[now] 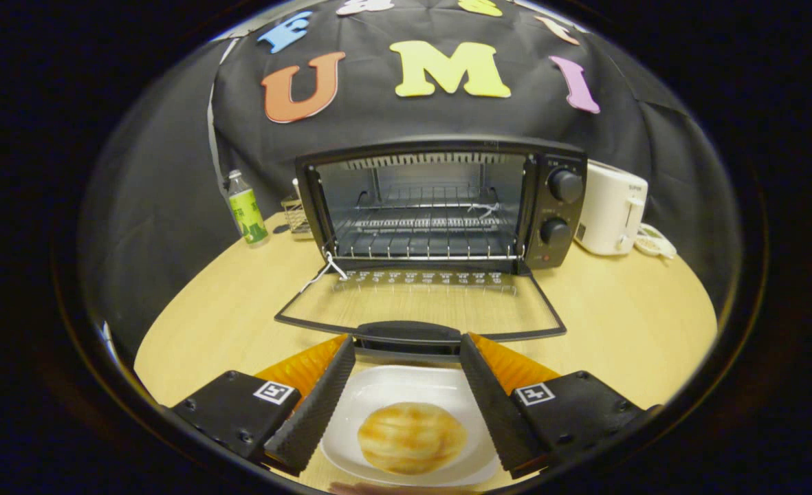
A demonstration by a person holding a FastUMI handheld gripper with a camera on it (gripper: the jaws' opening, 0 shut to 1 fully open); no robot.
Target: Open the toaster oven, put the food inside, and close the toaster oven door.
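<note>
- Left of centre, at the table's far edge: bottle (247,210), upright, beside a small wire rack (297,216).
- Centre: toaster oven (440,203), its door (419,306) already dropped flat on the table (626,316); the opening step looks done, loading and closing remain.
- Lower centre: gripper (406,357), fingers spread wide, holding nothing.
- Lower centre, between the fingers: white plate (371,399) carrying the bun (411,437), not yet gripped, just short of the door handle.
- Right: white appliance (612,206) beside the oven.
</note>
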